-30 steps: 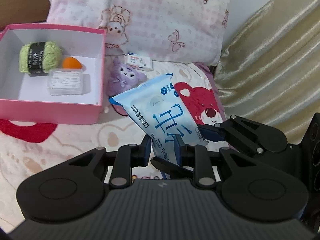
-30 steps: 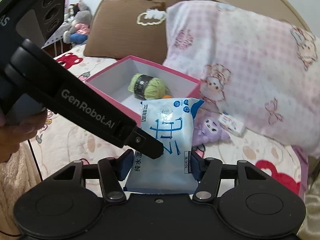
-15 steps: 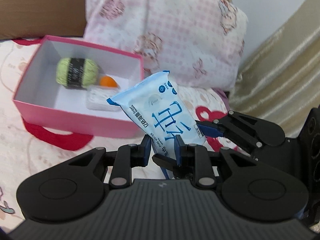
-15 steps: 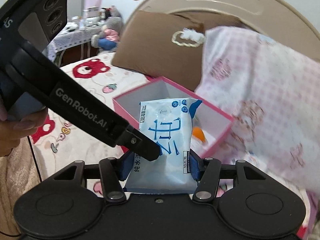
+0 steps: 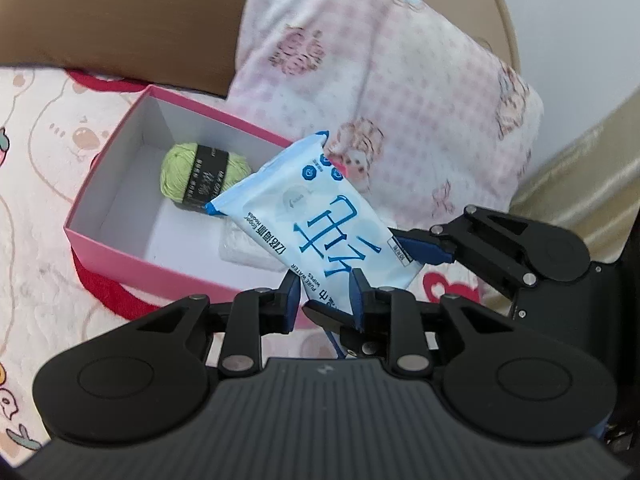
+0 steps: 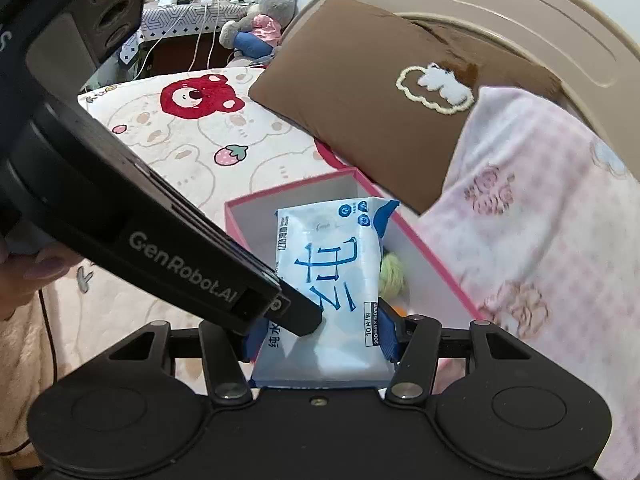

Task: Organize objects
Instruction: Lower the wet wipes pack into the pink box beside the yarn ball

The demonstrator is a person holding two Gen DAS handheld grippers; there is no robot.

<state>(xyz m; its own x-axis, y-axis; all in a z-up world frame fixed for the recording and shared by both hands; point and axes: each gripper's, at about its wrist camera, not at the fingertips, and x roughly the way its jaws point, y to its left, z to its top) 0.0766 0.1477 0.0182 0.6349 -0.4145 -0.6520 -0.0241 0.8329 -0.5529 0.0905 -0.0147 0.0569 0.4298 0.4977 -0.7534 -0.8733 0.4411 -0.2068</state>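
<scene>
In the left wrist view, the pink box (image 5: 120, 248) is sitting at centre left, holding one green yarn ball (image 5: 192, 176). One wipes pack (image 5: 316, 224) is hanging over it, hiding a clear container. The left gripper (image 5: 325, 296) is pinching its lower edge; the right gripper (image 6: 318, 334) is squeezing its sides.

Soft, even daylight fills both fisheye views, bright without harsh shadows. Glare whitens the glossy face of the wipes pack (image 5: 320, 220) in the right wrist view, washing out part of its print. Motion blur smears the pink checked pillow (image 6: 540, 240) and the pink box (image 5: 132, 248), while each black gripper body in the foreground stays sharp. Straight lines bow strongly toward the edges, and the corners fall to dark vignette. A pale shadow lies inside the box.
</scene>
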